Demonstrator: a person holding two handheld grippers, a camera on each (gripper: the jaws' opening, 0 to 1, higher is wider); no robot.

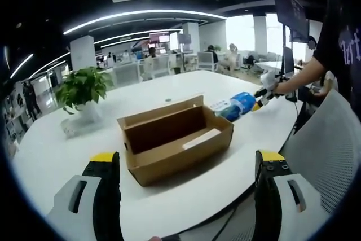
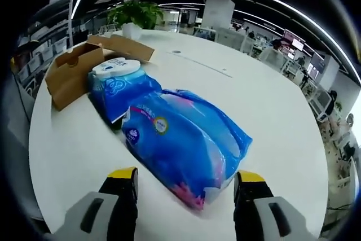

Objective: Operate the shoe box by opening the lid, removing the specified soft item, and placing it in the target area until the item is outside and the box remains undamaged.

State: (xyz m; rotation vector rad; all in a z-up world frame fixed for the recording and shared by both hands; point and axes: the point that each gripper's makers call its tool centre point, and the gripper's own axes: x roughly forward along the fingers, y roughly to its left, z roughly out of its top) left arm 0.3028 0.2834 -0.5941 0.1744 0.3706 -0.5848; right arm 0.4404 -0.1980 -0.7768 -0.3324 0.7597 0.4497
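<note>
An open brown cardboard shoe box (image 1: 175,139) lies on the white table (image 1: 67,156), its lid flap folded back, with a white slip (image 1: 201,138) on its floor. My left gripper (image 1: 186,159) is open just short of the box, holding nothing. A soft blue pack (image 2: 180,139) lies on the table outside the box, with a smaller blue pack with a white round lid (image 2: 118,80) against its far end. My right gripper (image 2: 186,178) is open, its jaws standing either side of the blue pack's near end without pressing it. The box (image 2: 73,69) sits beyond the packs. The blue pack (image 1: 240,104) rests right of the box.
A potted plant (image 1: 84,86) stands at the table's far left. A grey mesh chair (image 1: 327,150) is at the near right edge. A person in a dark shirt (image 1: 333,32) stands on the right, holding the right gripper. Office desks and monitors lie beyond.
</note>
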